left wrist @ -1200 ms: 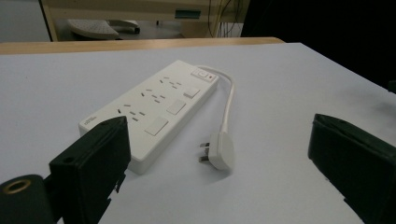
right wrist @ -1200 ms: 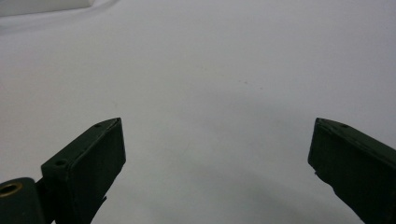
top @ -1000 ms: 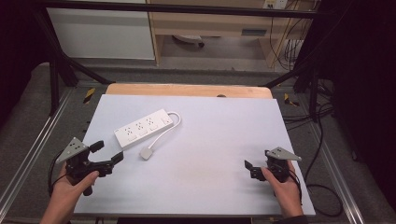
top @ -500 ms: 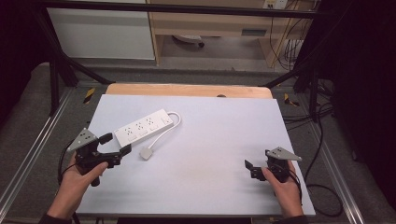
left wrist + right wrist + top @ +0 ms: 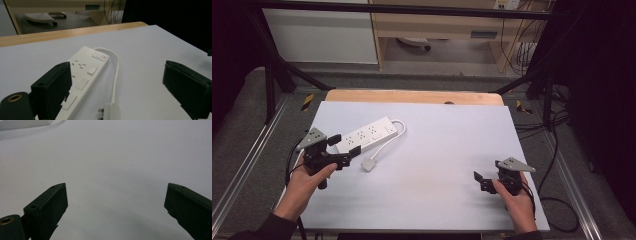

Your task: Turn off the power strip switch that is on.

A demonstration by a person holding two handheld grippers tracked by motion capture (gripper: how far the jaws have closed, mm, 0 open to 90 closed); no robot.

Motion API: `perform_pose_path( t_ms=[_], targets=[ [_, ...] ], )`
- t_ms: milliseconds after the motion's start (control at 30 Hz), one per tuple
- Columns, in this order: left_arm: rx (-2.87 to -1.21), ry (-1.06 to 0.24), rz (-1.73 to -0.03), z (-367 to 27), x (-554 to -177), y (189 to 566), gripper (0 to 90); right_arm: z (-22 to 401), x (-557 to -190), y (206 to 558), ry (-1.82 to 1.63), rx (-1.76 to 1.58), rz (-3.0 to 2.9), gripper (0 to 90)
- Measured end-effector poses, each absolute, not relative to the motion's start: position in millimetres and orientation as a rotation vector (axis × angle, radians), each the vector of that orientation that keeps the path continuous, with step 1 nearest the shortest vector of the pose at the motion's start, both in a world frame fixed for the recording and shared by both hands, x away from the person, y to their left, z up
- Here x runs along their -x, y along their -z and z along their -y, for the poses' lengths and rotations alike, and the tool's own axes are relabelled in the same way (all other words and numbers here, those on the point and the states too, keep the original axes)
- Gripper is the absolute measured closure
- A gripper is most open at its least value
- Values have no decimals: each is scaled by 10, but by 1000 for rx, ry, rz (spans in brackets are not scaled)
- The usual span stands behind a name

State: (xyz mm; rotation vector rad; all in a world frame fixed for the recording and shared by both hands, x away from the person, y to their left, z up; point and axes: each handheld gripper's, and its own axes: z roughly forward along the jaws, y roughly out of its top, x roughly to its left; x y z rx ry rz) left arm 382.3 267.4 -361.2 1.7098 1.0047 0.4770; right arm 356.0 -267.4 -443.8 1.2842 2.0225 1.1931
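High view: both grippers released over the table.
Left gripper beside power strip, near left edge; right gripper near right edge.

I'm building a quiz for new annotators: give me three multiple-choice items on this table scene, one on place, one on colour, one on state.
1. Where does the power strip lie?
A. near the left tongs
B. near the right tongs
C. on the floor

2. What colour is its plug?
A. black
B. white
C. red

3. How do the left tongs stand?
A. shut on the cable
B. shut on nothing
C. open

Key: 1 A, the strip lies on the table's left half just ahead of them; 2 B, white like the strip; 3 C, the left gripper view shows the jaws wide apart.
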Motion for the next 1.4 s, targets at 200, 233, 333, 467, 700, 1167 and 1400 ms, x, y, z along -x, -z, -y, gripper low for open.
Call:
perform_pose_path(
  t_ms=[200, 233, 333, 467, 700, 1167, 1400],
  targets=[
    [-1715, -471, -1000, -2593, -3918, 3592, 86, 2674, -3557, 4433, -1195, -1284, -2017, 52],
    [-1715, -470, -998, -2579, -3934, 3589, 86, 2676, -3556, 4432, -1193, -1281, -2017, 52],
    [-1714, -477, -992, -2544, -3970, 3579, 87, 2676, -3555, 4431, -1193, -1280, -2017, 53],
    [-1718, -482, -989, -2495, -4028, 3580, 87, 2677, -3556, 4432, -1194, -1281, -2018, 53],
    [-1719, -488, -990, -2419, -4118, 3607, 99, 2681, -3555, 4429, -1197, -1284, -2017, 53],
    [-1711, -486, -981, -2262, -4266, 3582, 154, 2680, -3552, 4423, -1201, -1284, -2017, 54],
    [-1712, -489, -985, -2224, -4316, 3572, 227, 2678, -3555, 4423, -1200, -1280, -2021, 54]
  ],
)
